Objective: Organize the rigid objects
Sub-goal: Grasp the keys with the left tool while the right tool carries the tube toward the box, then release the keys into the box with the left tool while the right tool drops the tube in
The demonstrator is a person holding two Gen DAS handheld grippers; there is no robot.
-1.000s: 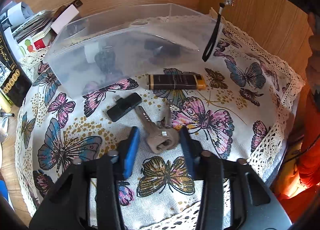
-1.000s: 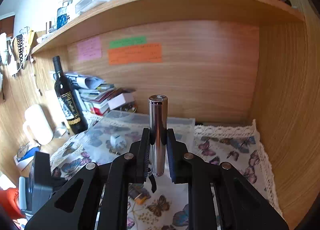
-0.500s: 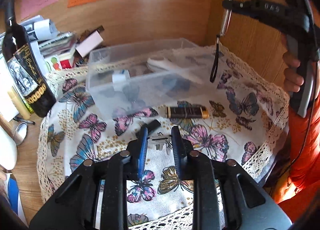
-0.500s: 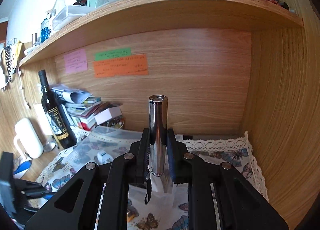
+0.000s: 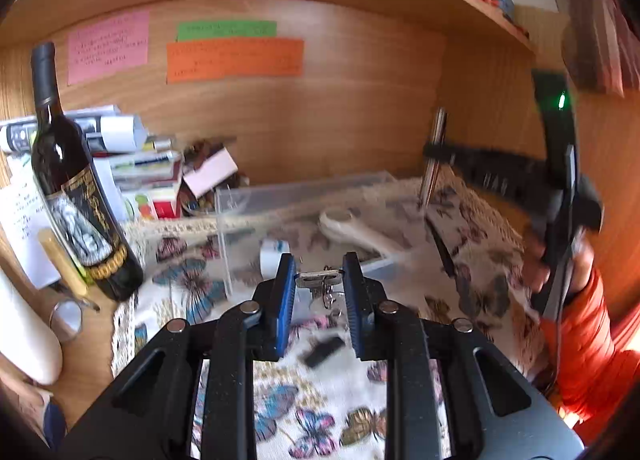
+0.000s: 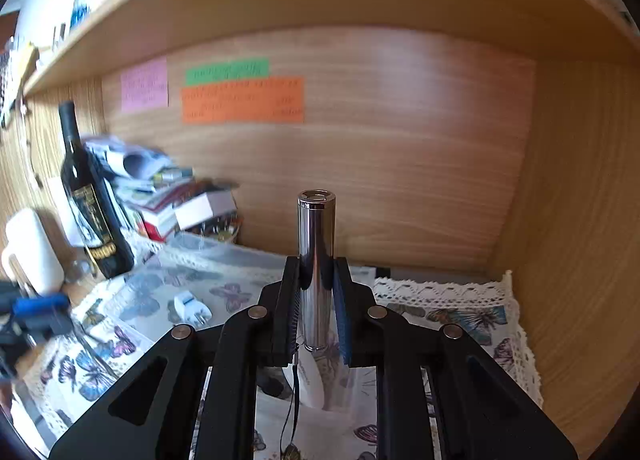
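My left gripper (image 5: pixel 319 280) is shut on a bunch of keys (image 5: pixel 320 284), lifted above the butterfly cloth (image 5: pixel 316 424). A small black stick (image 5: pixel 322 352) lies on the cloth below it. Behind it stands the clear plastic box (image 5: pixel 304 196), holding a white plug adapter (image 6: pixel 190 308) and other small items. My right gripper (image 6: pixel 316 300) is shut on an upright silver flashlight (image 6: pixel 316 252), held over the box's right end, with its black strap (image 6: pixel 294 400) dangling. In the left wrist view the flashlight (image 5: pixel 434 156) is at upper right, in the other gripper, which a hand (image 5: pixel 580 260) holds.
A dark wine bottle (image 5: pixel 76 188) stands at the left beside a stack of books and papers (image 5: pixel 140 164). A white jug (image 6: pixel 28 252) sits at the far left. The wooden back wall (image 6: pixel 400 164) and side wall (image 6: pixel 568 196) close in the desk under a shelf.
My left gripper closed on the keys and lifted them off the cloth, tilting upward. My right gripper carried the flashlight sideways over the box.
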